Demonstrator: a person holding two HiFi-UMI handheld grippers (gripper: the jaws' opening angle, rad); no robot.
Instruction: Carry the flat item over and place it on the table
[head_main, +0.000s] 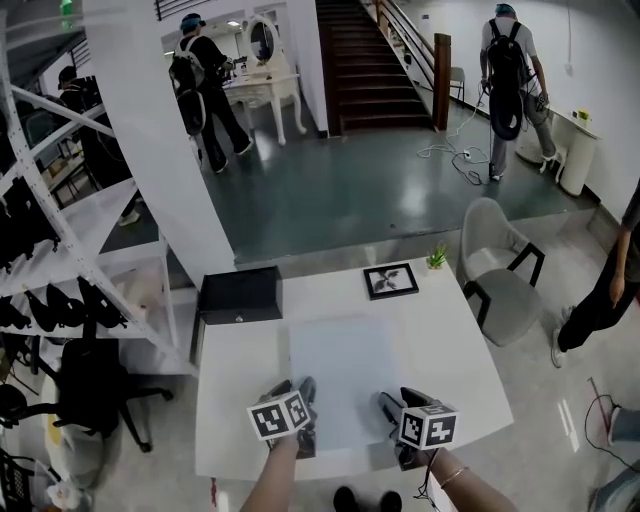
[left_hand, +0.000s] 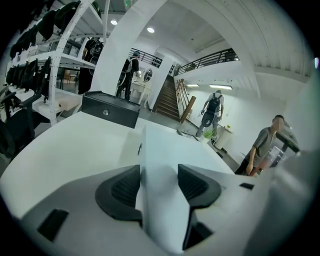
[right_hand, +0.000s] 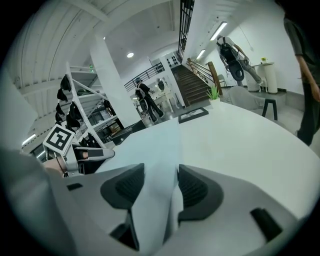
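Flat sheet (head_main: 335, 368) across white table (head_main: 240, 400), near edge clamped by left gripper (head_main: 303, 392), by right gripper (head_main: 392, 405)

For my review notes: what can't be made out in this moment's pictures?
- Sheet: head view, white on the white table; whether it is resting or lifted is unclear.
- Sheet's near corners: head view, covered by the left gripper and right gripper, both shut on it.
- Frame: its picture is too small in every view.
- Box: the front fitting is too small in the left gripper view.

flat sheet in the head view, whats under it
The white table lies under the flat sheet. The left gripper and right gripper pinch its near edge. Whatever the sheet covers cannot be seen.
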